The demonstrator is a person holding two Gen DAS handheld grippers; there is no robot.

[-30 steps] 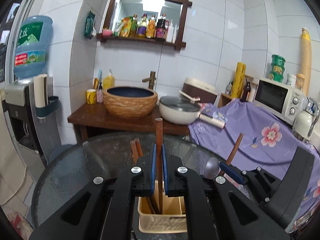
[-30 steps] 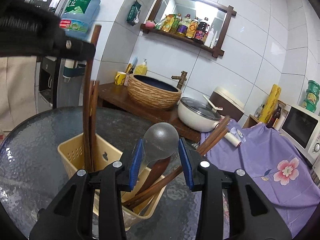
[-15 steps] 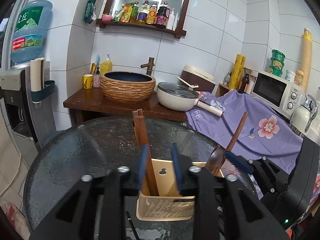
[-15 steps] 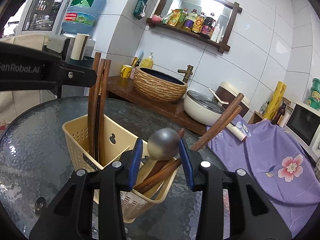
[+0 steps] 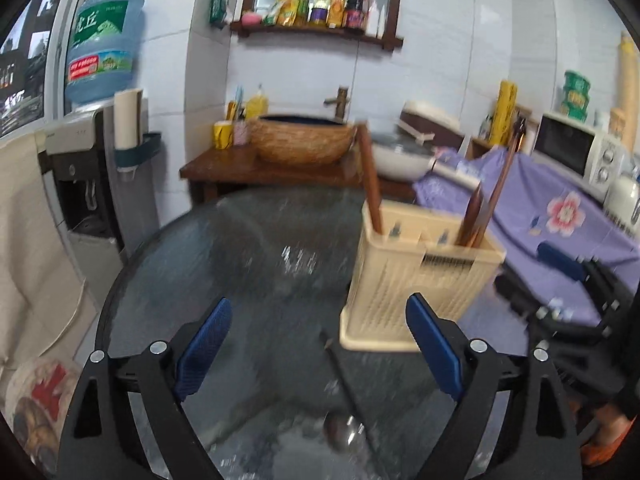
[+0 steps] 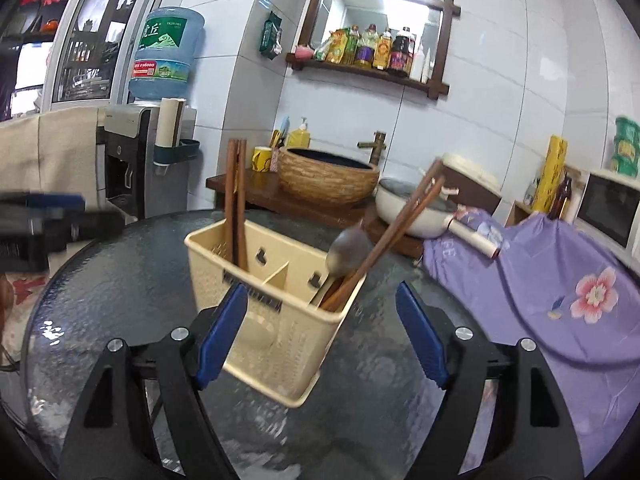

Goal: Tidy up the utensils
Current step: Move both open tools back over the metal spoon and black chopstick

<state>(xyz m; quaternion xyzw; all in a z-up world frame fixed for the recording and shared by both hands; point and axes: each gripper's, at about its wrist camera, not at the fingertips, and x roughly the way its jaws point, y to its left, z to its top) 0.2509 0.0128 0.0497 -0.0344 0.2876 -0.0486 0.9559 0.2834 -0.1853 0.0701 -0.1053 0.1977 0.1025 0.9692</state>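
Note:
A cream utensil basket (image 5: 420, 280) (image 6: 280, 320) stands on the round glass table (image 5: 240, 260). Brown chopsticks (image 6: 234, 200) stand in its left compartment. A metal-bowled spoon (image 6: 348, 248) and more wooden sticks (image 6: 400, 232) lean in the right one. A dark-handled metal spoon (image 5: 344, 428) lies on the glass, just below and between the jaws of my left gripper (image 5: 320, 352). That gripper's jaws are opening and hold nothing. My right gripper (image 6: 320, 336) hovers just in front of the basket, its jaws also opening, with nothing pressed between them.
A water dispenser (image 5: 100, 152) stands at the left. Behind the table is a wooden stand with a woven basin (image 6: 328, 176) and a white pan (image 6: 412, 208). A purple flowered cloth (image 6: 560, 280) and a microwave (image 5: 576, 152) are at the right.
My left gripper let go of the chopstick, opened wide and drew back and down, away from the basket. The right gripper released the spoon into the basket, widened and pulled back.

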